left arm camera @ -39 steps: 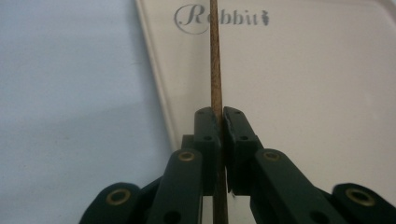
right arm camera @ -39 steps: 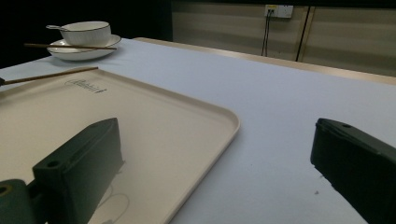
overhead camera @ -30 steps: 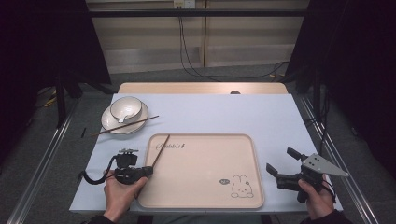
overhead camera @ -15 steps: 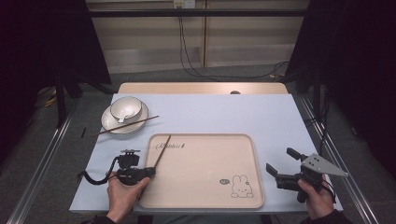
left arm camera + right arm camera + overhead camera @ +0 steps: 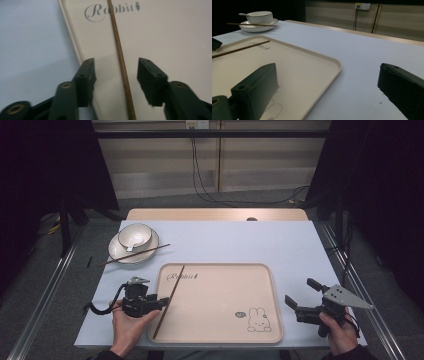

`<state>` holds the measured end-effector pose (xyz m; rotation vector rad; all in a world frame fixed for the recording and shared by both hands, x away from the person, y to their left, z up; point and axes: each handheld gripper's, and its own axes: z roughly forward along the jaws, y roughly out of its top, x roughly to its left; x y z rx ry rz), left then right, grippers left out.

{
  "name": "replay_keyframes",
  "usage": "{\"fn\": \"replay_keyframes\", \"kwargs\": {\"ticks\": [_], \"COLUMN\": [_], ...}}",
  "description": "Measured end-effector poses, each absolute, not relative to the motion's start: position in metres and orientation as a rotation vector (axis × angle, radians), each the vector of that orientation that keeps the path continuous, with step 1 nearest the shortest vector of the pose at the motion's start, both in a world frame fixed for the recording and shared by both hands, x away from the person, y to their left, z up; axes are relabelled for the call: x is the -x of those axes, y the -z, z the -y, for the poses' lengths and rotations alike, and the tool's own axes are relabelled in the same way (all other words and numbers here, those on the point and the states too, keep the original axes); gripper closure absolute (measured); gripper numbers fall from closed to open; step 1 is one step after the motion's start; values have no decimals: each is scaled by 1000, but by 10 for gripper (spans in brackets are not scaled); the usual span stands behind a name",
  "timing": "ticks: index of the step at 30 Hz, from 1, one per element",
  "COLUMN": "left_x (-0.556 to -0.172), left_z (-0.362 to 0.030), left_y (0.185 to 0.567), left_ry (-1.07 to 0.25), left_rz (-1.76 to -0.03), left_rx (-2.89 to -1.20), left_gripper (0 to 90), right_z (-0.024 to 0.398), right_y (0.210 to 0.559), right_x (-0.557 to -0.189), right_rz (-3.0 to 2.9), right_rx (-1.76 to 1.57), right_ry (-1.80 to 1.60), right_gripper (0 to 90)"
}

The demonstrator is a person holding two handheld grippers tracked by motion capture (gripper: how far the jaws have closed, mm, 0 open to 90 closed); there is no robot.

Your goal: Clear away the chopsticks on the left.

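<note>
At far left, a round white bowl (image 5: 135, 235) sits on a plate (image 5: 133, 250), a spoon inside it hard to make out, one thin wooden chopstick (image 5: 134, 255) across the rim. The left gripper (image 5: 161, 303) has its jaws spread around a second chopstick (image 5: 121, 61) lying on the smooth beige tray (image 5: 220, 320). The right gripper (image 5: 302, 294) gapes wide, empty, over the pale blue table (image 5: 280, 245).
</note>
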<state>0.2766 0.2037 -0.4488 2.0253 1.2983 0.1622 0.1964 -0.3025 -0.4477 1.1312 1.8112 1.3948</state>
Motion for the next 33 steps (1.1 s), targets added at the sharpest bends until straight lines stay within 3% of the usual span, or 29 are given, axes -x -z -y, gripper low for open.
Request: {"fn": "replay_keyframes", "kwargs": {"ticks": [8, 12, 17, 21, 23, 27, 33], "left_x": [-280, -284, -294, -303, -308, -314, -327], "left_z": [-218, -226, -246, -265, -272, -279, -290], "left_y": [432, 425, 419, 415, 416, 415, 420], "left_ry": [-243, -279, -229, -256, -209, -301, -307], "left_rz": [-1137, -1090, -974, -946, -909, -854, -794], "left_rx": [-1958, -1957, -1960, -1944, -1932, -1996, -1985], "left_gripper": [201, 169, 28, 39, 40, 43, 53], "right_z": [302, 303, 302, 302, 302, 303, 303], "right_y": [448, 448, 448, 448, 448, 448, 448], "right_x": [-196, -197, -196, -197, -197, -197, -196], "right_rz": [-1810, -1807, -1808, -1808, -1806, -1806, -1809], "right_rx": [-1131, -1134, -1134, -1135, -1133, -1132, -1135], "right_ry": [-1396, -1393, -1393, -1392, -1389, -1389, -1394], "right_gripper": [25, 25, 25, 25, 25, 25, 25]}}
